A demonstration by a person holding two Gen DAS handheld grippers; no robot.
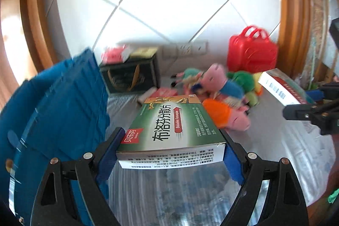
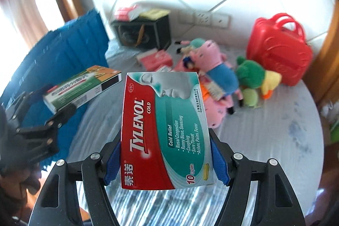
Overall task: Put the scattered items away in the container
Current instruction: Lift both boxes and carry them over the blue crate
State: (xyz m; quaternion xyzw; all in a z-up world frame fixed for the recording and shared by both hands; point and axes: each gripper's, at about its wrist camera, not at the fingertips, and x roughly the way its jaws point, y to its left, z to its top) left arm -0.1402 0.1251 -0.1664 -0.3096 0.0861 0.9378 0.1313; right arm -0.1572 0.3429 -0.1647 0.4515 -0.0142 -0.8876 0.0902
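Observation:
My left gripper [image 1: 172,147] is shut on a green ibuprofen box [image 1: 175,126] and holds it above the table, just right of the blue crate [image 1: 63,111]. It also shows in the right wrist view, where the green box [image 2: 80,86] hangs over the blue crate [image 2: 63,52]. My right gripper [image 2: 165,154] is shut on a red and teal Tylenol box [image 2: 163,130], held above the table. In the left wrist view the Tylenol box [image 1: 281,86] shows at the right edge.
A pile of plush toys [image 2: 214,77] lies mid-table. A red plastic case [image 2: 279,48] stands at the back right, a black box [image 2: 144,33] at the back, pink packets [image 2: 154,58] before it. A wall socket strip [image 2: 211,18] is behind.

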